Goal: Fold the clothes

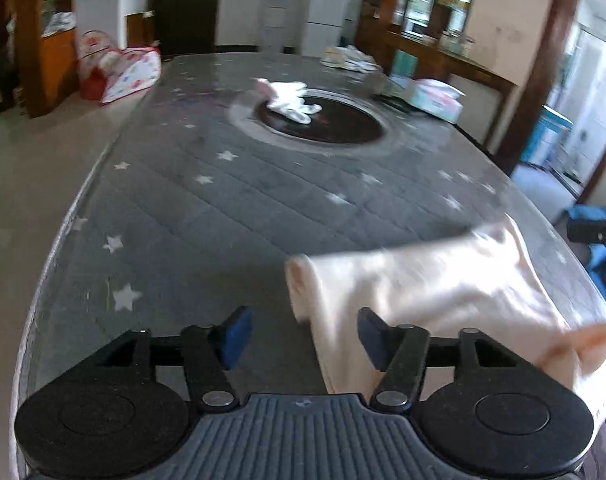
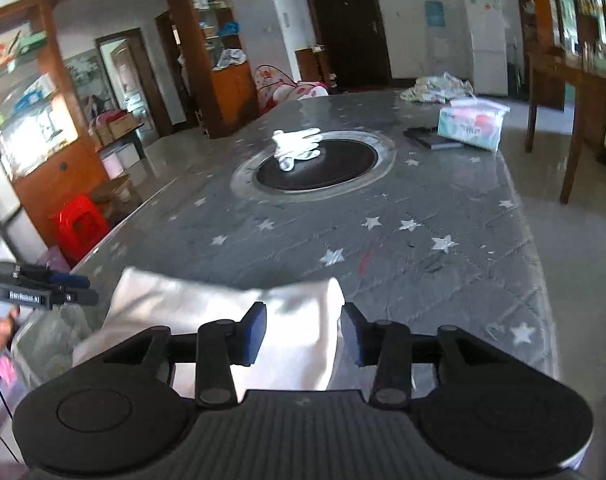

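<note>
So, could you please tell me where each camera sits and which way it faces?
Left wrist: sits behind the open left tongs, looking along the star-patterned table; a pale garment lies to the right, the other tool at the right edge.
Right wrist: sits behind the open right tongs, above the garment; the left tongs show at left.
Shared: table, garment, white gloves on the dark round inset.
</note>
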`<state>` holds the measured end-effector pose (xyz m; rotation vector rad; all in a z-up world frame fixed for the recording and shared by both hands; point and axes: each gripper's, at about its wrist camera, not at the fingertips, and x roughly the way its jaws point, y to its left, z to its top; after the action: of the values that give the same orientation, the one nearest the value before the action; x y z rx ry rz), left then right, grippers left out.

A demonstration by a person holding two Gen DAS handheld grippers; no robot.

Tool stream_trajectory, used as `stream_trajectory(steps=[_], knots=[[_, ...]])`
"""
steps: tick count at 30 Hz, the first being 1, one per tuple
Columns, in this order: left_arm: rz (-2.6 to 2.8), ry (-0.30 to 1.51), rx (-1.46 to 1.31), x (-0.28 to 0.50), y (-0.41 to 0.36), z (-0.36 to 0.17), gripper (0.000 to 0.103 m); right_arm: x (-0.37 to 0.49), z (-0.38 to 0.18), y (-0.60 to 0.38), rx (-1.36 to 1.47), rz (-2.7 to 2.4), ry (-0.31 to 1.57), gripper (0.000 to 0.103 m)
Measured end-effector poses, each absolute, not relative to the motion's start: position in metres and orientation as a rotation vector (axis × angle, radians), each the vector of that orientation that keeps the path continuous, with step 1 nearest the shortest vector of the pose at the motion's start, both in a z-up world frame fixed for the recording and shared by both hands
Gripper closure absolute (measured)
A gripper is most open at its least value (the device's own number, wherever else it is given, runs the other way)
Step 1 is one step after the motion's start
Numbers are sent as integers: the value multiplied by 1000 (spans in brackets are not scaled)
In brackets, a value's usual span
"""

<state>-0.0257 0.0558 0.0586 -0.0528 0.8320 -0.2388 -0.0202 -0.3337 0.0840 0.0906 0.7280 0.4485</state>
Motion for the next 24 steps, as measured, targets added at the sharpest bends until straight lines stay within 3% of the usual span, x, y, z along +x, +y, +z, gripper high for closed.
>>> stream_trajectory(steps=[4, 8, 11, 13, 14, 15, 16, 24], knots=[[-234, 846, -80, 0, 53, 50, 29, 14, 70, -329, 129, 423, 747, 59], [-230, 871, -93, 17, 49, 37, 31, 42, 53, -324, 167, 397, 790, 59], [-259, 877, -92, 21, 45, 31, 49, 53, 40, -321, 182, 408, 837, 59], [-284, 867, -87, 22, 43, 31, 70, 58, 33, -319, 186, 413, 861, 62], [-296, 868, -101, 22, 43, 31, 75, 60, 30, -318, 190, 420, 871, 66], [-307, 871, -117, 23, 44, 31, 83, 61, 27, -318, 200, 432, 881, 82], [-322, 863, -129, 22, 44, 33, 86, 61, 26, -317, 207, 441, 886, 91], [-516, 667, -118, -24, 51, 69, 89, 13, 62, -326, 159, 540, 733, 93]])
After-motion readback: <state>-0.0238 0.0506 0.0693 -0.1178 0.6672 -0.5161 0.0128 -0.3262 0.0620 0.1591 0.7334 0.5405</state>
